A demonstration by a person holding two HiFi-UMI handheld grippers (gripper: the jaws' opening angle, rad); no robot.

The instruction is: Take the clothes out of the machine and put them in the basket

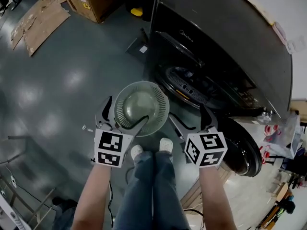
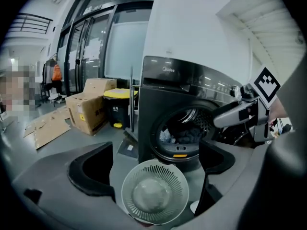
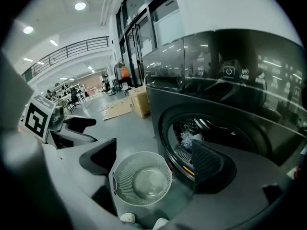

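Facing open machine [image 1: 216, 42]: left gripper [image 1: 123, 116] and right gripper [image 1: 192, 120], jaws of both wide apart, empty. Clothes [image 2: 184, 135] in drum [image 2: 193, 118], ahead of jaws; basket [image 1: 161, 104] on floor [image 1: 57, 80] below, between them. Risk: shallow pinch on tangled heap, clothes slipping to floor short of basket.

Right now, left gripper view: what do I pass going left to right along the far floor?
flattened cardboard → cardboard box → yellow-lidded bin → washing machine. The basket lies nearer, in front of the machine, so it is left out of the order.
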